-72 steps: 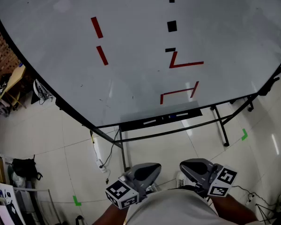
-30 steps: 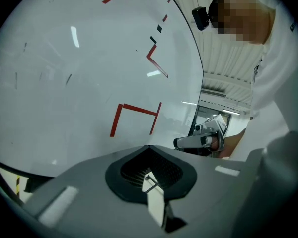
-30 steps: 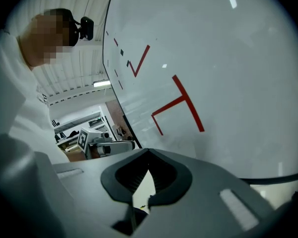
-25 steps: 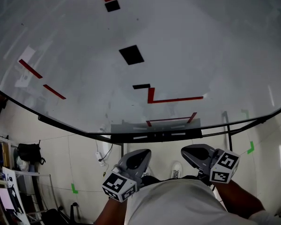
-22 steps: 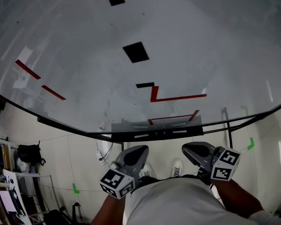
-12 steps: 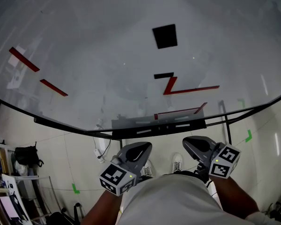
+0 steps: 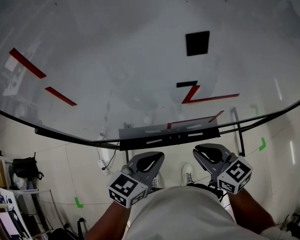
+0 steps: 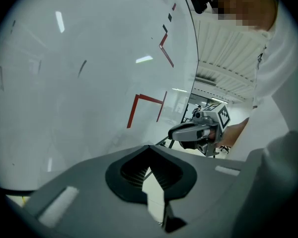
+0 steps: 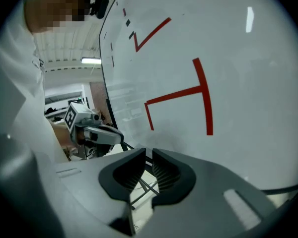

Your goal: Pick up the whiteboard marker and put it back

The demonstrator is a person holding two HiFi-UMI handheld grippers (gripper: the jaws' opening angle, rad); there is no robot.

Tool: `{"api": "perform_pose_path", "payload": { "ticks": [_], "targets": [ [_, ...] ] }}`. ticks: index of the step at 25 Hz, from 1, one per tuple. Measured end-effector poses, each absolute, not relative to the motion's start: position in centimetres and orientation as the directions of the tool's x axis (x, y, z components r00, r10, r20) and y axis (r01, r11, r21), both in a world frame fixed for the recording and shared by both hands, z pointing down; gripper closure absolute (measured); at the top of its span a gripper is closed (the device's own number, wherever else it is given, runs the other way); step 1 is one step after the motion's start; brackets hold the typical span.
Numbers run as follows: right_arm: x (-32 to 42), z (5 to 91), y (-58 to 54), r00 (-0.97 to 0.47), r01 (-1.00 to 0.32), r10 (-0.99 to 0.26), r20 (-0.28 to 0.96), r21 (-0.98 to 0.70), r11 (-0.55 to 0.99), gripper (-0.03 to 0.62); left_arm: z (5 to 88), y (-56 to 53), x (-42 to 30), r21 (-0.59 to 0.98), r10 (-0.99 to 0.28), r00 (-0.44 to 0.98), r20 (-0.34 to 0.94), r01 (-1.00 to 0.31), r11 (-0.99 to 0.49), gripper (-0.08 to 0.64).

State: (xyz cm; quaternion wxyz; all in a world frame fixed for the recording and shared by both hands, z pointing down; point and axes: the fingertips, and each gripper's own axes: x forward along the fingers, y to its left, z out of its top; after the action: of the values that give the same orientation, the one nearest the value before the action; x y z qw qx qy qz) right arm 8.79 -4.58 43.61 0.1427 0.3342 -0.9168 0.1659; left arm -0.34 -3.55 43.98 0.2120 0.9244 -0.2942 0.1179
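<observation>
Left tool [image 7: 157, 157] and right tool [image 7: 198, 152] are hovering at waist level, both pinched narrow and empty (probably readying a reach), facing the whiteboard tray [image 7: 170, 134] at twelve o'clock.

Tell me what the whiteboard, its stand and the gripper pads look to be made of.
Whiteboard: glossy white coated panel, likely enamel or melamine; it mirrors ceiling lights. Stand: thin black tubing, probably painted metal. Pads: dark, matte, ribbed, rubber-like, though hard plastic is possible.
</observation>
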Motion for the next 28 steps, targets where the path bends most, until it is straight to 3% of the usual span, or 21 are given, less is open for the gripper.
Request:
{"api": "perform_pose_path", "payload": {
  "ticks": [15, 28],
  "targets": [
    [8.2, 46.3, -4.2, -0.618, -0.536, -0.553, 0.559, 0.214, 0.816, 0.555, 44.6, -3.4, 1.0, 0.309, -0.483, 0.804, 0.346, -0.584, -0.751, 0.543],
    [7.8, 49.6, -4.6, -0.485, -0.373, -0.561, 0.671, 0.422, 0.826, 0.555, 44.9, -3.5, -0.4, 0.335, -0.501, 0.788, 0.358, -0.609, -0.719, 0.543]
  ]
}}
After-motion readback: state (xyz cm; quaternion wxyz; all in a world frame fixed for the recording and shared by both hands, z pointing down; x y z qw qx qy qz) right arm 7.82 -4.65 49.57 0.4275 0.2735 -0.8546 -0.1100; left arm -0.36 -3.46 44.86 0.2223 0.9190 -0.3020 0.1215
